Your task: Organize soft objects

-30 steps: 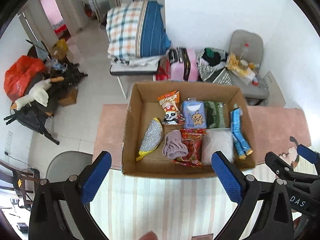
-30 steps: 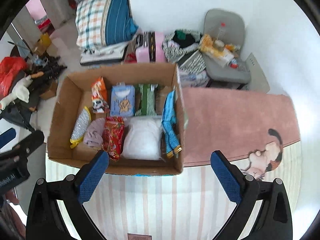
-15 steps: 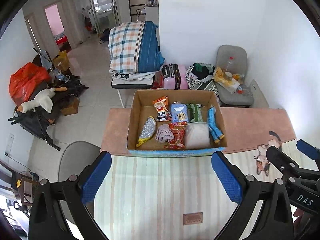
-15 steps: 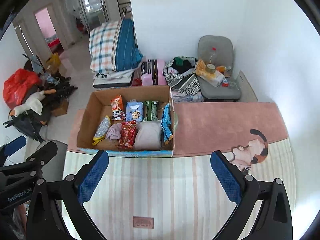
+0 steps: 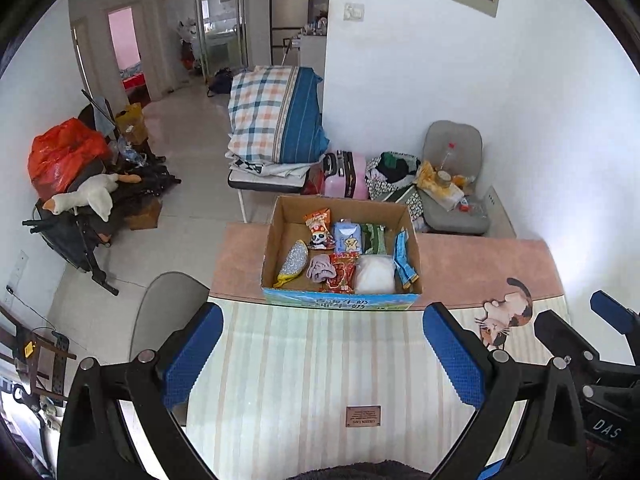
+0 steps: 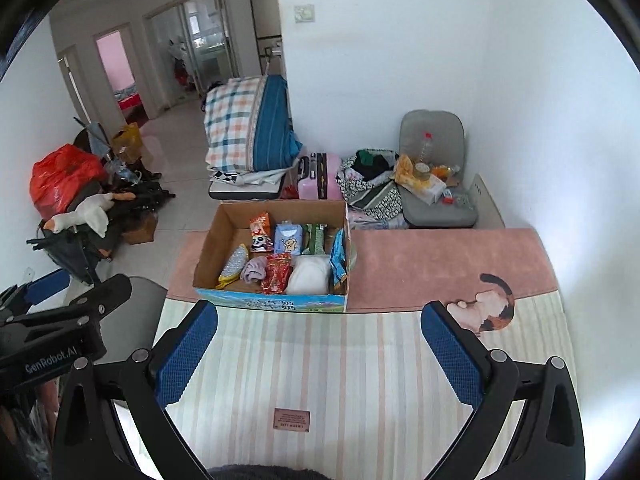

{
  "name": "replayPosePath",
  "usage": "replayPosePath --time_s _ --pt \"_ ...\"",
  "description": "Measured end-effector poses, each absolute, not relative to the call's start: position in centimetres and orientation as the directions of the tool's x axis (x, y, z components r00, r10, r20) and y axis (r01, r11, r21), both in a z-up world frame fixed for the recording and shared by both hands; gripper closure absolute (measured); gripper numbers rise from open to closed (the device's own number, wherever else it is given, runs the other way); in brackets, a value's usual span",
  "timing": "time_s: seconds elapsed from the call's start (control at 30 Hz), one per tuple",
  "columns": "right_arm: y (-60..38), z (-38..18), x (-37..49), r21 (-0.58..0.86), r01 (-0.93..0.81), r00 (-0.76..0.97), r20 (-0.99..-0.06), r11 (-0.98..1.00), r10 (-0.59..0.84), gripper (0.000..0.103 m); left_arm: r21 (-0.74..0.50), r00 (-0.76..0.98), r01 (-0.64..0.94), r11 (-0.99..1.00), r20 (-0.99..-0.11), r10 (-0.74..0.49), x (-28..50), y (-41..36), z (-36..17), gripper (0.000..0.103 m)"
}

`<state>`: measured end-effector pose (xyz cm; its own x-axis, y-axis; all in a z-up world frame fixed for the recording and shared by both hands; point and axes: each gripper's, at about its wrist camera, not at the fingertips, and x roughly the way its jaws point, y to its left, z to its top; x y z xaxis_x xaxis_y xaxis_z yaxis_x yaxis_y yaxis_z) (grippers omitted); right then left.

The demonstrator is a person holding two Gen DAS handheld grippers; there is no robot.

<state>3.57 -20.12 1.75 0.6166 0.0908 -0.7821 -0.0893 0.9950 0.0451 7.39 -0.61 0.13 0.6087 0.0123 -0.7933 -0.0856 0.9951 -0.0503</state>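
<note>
At the bottom of the left wrist view, the left gripper (image 5: pixel 322 354) hangs over a striped table mat (image 5: pixel 320 368), its two blue-padded fingers spread wide with nothing between them. The right wrist view shows the right gripper (image 6: pixel 320 354) in the same pose, jaws wide apart and empty, above the same mat; a small brown label (image 6: pixel 291 419) sits on the mat low in the frame. Beyond the fingertips, in the centre of both views, an open cardboard box (image 5: pixel 270 256) stands on the table where the striped mat meets a pink mat (image 6: pixel 440 264). Its long axis runs left to right across the frame, and its printed front wall faces the grippers. Inside, along the near wall from left to right, lie a silver and yellow pouch (image 5: pixel 293 264) tilted with its long axis running from lower left to upper right, a crumpled mauve cloth (image 5: pixel 320 268), a red patterned packet (image 5: pixel 342 276), a white soft bundle (image 5: pixel 376 274) and a blue packet (image 5: pixel 403 260) standing on edge along the right wall, pointing away from the camera. Behind them sit a panda snack bag (image 5: pixel 320 228), a light blue pack (image 5: pixel 347 238) and a green item (image 5: pixel 373 238). Further back, on the floor, are a plaid folded quilt (image 5: pixel 276 116) and a grey chair (image 5: pixel 452 152) piled with things.
</note>
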Motion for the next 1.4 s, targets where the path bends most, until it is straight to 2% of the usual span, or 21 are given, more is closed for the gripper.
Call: replayPosePath --time_s 0.17,0.37,1.4 --pt "-20.4 4.0 1.4 0.028 -0.092 0.644 -0.761 0.995 0.081 0.0 -0.01 0.638 -0.092 0.996 -0.768 0.052 6.1 -0.9 1.5 0.001" --pt "-21.1 5.5 1.0 0.006 -0.056 0.683 -0.73 0.998 0.043 0.0 -0.016 0.65 -0.096 0.995 -0.759 0.051 5.6 -0.7 1.8 0.001" --pt "-21.4 6.6 1.3 -0.011 -0.039 0.705 -0.709 0.999 0.02 0.0 -0.006 0.688 -0.088 0.996 -0.723 0.057 4.8 -1.4 3.2 0.001"
